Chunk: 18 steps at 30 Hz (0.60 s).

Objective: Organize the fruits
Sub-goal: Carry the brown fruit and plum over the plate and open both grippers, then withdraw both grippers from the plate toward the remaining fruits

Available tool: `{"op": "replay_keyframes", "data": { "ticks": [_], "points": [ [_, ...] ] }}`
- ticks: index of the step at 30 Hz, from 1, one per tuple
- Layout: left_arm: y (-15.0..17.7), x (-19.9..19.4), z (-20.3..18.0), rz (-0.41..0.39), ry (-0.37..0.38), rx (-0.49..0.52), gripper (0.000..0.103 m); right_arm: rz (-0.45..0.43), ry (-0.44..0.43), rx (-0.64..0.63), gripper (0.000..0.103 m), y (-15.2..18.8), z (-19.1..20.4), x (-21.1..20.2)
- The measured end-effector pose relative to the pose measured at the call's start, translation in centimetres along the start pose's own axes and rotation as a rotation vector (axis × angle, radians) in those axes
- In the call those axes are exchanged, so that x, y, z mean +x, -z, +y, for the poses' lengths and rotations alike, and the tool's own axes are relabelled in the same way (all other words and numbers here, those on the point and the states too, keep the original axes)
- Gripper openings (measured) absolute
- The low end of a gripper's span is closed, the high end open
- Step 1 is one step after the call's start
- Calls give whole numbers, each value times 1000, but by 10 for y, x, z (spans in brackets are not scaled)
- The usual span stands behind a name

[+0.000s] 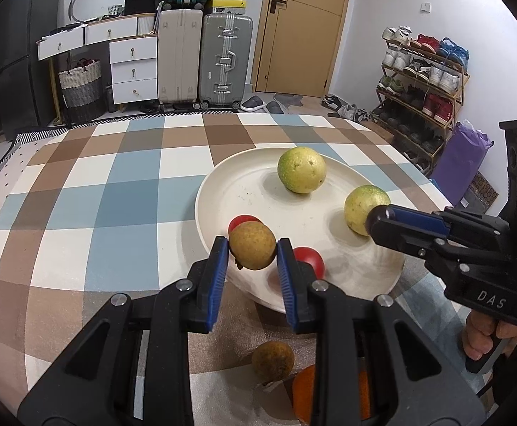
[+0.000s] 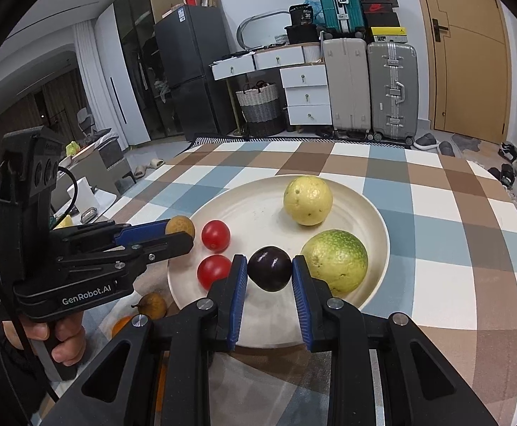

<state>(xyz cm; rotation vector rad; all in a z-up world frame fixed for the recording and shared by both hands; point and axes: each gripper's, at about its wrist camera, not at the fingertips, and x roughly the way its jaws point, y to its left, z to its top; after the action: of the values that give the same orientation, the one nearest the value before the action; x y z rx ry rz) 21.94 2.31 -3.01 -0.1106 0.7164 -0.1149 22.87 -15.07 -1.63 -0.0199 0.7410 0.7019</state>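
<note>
My left gripper (image 1: 253,248) is shut on a round brown fruit (image 1: 253,250) held over the near left rim of the cream plate (image 1: 223,184). In the right wrist view my right gripper (image 2: 270,264) is shut on a dark purple plum (image 2: 270,268) over the plate's (image 2: 375,213) front part. On the plate lie two red tomatoes (image 2: 215,235) (image 2: 214,270), a yellow fruit (image 2: 308,200) and a green-yellow fruit (image 2: 334,261). The left gripper (image 2: 182,236) shows at the left with the brown fruit (image 2: 180,227).
A second brown fruit (image 1: 272,360) and an orange (image 1: 329,390) lie on the checked tablecloth (image 1: 116,195) near the front edge, below my left gripper. The right gripper (image 1: 379,223) reaches in beside the green-yellow fruit (image 1: 364,209). Suitcases, drawers and a shoe rack stand behind the table.
</note>
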Motion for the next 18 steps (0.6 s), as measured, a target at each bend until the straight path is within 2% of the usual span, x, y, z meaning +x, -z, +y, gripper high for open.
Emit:
{"op": "replay_keyframes", "data": {
  "ticks": [3,6,8,12,14,18],
  "points": [
    [0,1,-1,3,-1,3,25,-3,0,14,26,0,-2,0],
    [1,1,-2,1,-6,13,25,-16,5,21,35,0,-3,-3],
    [1,1,-2,0,-5,16,25,-35,7,21,48,1,-4,-6],
    [1,-1,-4,-5,-2,15,25,-72,31,13,53,2,-7,-15],
    [1,-2,-3,-9,-3,13,25,-76,41,31,61,3,-11,-18],
    [1,-5,1,-5,-10,-3,28,-79,51,54,70,5,-18,-22]
  ]
}}
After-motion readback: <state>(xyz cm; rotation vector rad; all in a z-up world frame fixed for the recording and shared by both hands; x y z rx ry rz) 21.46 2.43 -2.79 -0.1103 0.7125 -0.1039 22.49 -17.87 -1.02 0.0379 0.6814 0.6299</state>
